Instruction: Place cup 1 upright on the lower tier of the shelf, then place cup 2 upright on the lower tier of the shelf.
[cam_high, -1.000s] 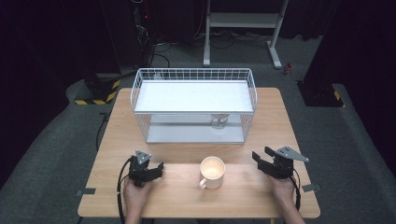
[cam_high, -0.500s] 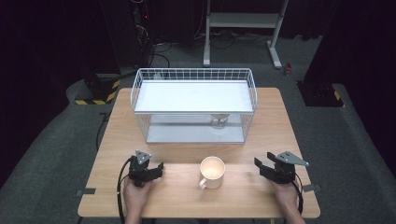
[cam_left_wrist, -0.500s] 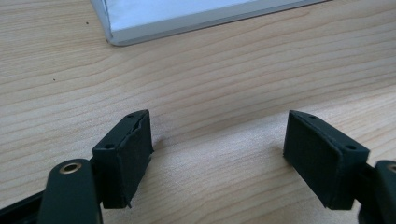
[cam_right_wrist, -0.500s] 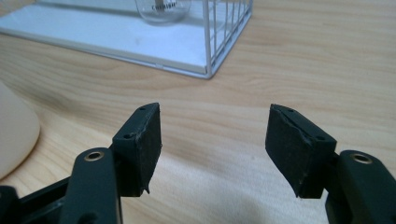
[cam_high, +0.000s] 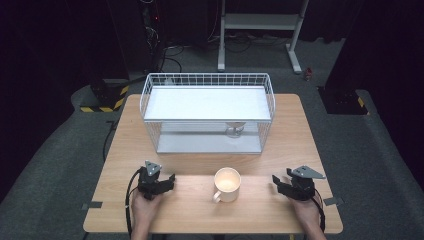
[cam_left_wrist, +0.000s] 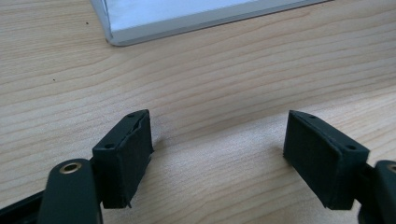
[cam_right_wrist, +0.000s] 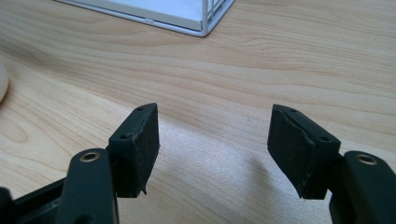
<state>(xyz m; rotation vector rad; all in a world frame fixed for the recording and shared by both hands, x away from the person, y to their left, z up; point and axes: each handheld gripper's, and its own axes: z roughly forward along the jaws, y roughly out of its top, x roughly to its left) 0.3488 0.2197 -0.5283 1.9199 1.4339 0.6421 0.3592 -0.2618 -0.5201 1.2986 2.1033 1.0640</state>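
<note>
We see the right tool (cam_high: 282, 184) held low over the near right part of the desk (cam_high: 295, 130), the hand behind it at the desk's front edge and its jaws pointing left toward the mug (cam_high: 227, 184); in the right gripper view its tool (cam_right_wrist: 212, 151) has jaws standing well apart with only bare wood between them, and they have just been opening. The left tool (cam_high: 167, 181) sits low over the near left part of the desk, hand gripping it from the front edge, jaws turned right toward the mug; in the left gripper view this tool (cam_left_wrist: 217, 156) is also wide, nothing between the pads. The mug stands upright between the two tools, apart from both, its handle toward the front edge and slightly left. Beyond it the white wire basket (cam_high: 207, 112) stands on the far half of the desk, a small glass (cam_high: 234, 129) under its shelf. Compared with a second ago, the right tool has dropped a little nearer the front edge, while the left tool and the mug are where they were.
</note>
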